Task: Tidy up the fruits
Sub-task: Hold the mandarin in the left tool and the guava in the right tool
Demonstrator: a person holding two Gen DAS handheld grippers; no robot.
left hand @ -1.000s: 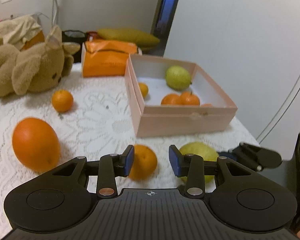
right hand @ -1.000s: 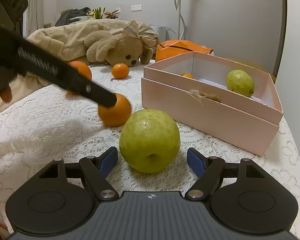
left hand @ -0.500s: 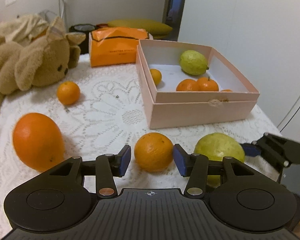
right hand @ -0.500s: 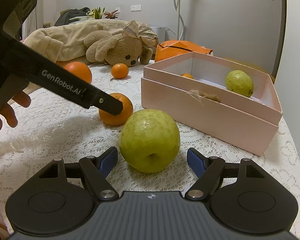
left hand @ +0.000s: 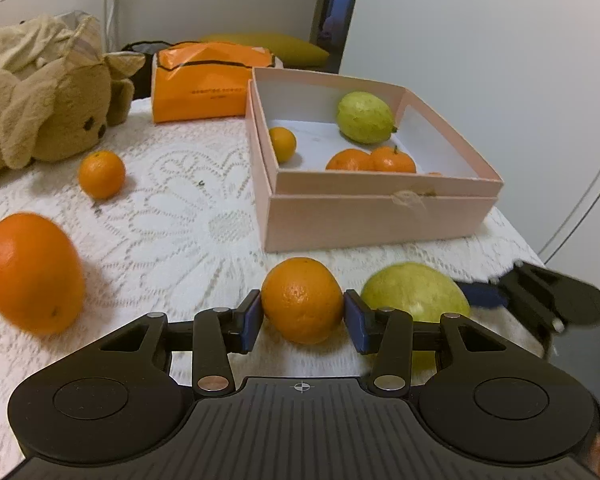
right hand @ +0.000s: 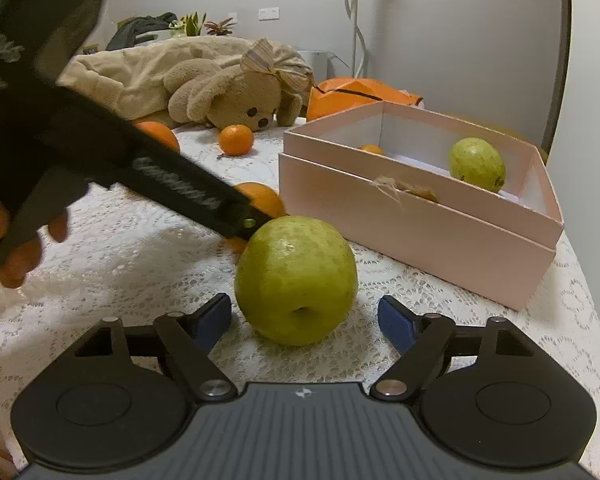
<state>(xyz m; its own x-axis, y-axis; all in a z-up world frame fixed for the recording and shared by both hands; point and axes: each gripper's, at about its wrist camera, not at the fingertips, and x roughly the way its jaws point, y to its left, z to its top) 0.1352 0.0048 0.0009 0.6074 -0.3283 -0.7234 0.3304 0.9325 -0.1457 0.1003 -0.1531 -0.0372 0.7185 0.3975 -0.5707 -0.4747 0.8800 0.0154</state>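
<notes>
My left gripper straddles an orange on the lace tablecloth, its jaws closing with both blue pads against the fruit's sides. In the right wrist view, its black finger crosses in front of that orange. A green guava sits between the jaws of my right gripper, which are opening, with a gap on each side. The pink box behind holds a green fruit and several mandarins.
A large orange and a small mandarin lie at the left. A plush bear and an orange bag stand at the back. The table's edge falls away right of the box. A person's fingers hold the left gripper.
My left gripper has come forward and down so the orange now sits between its pads. The right gripper's jaws have spread wider around the green guava.
</notes>
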